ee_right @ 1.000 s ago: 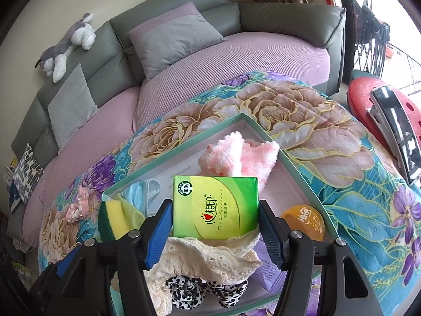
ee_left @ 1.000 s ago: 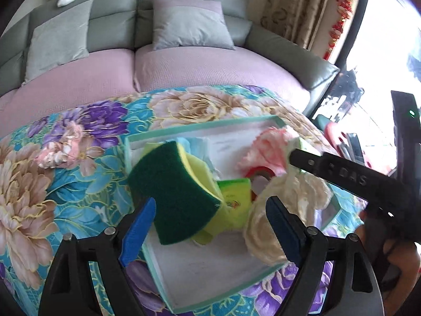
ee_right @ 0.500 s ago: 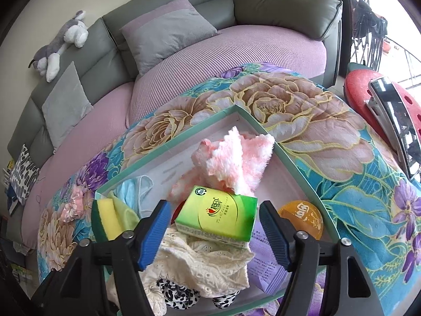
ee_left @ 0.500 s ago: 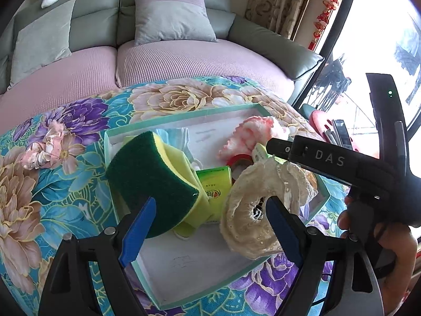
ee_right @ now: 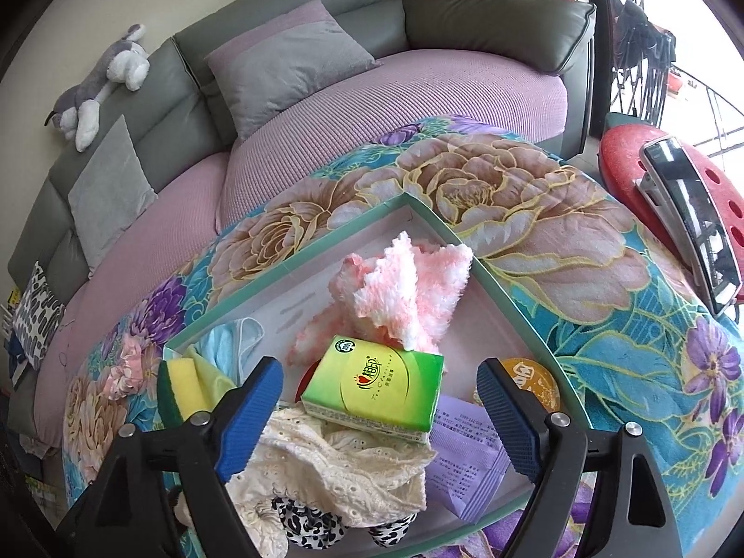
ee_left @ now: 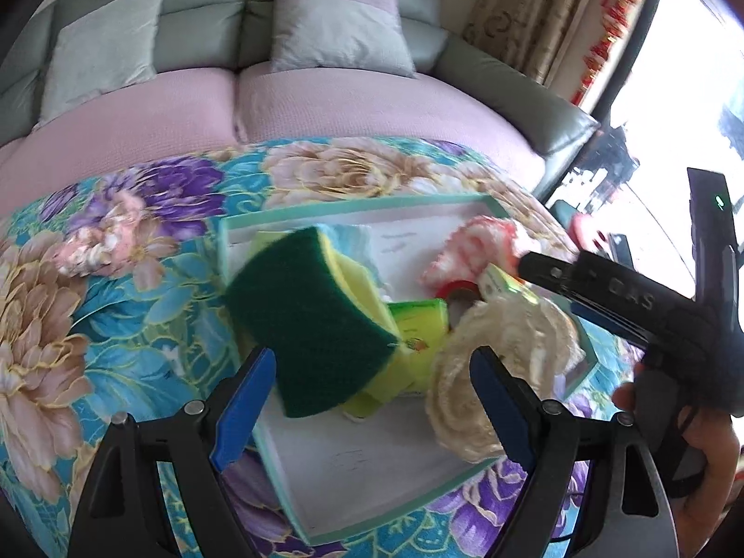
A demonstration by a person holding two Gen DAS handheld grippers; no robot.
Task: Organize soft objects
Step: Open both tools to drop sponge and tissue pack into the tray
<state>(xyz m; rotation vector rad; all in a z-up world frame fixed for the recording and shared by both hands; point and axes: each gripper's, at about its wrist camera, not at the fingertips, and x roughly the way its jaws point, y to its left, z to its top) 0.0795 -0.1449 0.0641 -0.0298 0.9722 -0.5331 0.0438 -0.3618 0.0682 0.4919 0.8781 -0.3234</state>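
Note:
A teal-rimmed white tray (ee_left: 372, 474) (ee_right: 325, 251) sits on the floral cloth. In it lie a green-and-yellow sponge (ee_left: 307, 325) (ee_right: 179, 386), a cream lace cloth (ee_left: 502, 362) (ee_right: 344, 465), a pink fluffy cloth (ee_left: 469, 251) (ee_right: 404, 288) and a green tissue pack (ee_right: 376, 390) (ee_left: 418, 325). My left gripper (ee_left: 367, 404) is open, its blue pads either side of the sponge and lace cloth, above the tray. My right gripper (ee_right: 379, 414) is open and empty; the tissue pack rests on the lace cloth between its pads. It also shows in the left wrist view (ee_left: 614, 288).
Also in the tray are a light blue mask (ee_right: 232, 348), an orange round lid (ee_right: 530, 381), a purple sachet (ee_right: 469, 455) and a leopard-print piece (ee_right: 307, 525). A grey and pink sofa (ee_right: 395, 88) with cushions stands behind. A red stool (ee_right: 651, 176) is at the right.
My right gripper has opened and let go of the tissue pack, which now lies tilted on the lace cloth. The left wrist view has shifted slightly; its gripper stays open.

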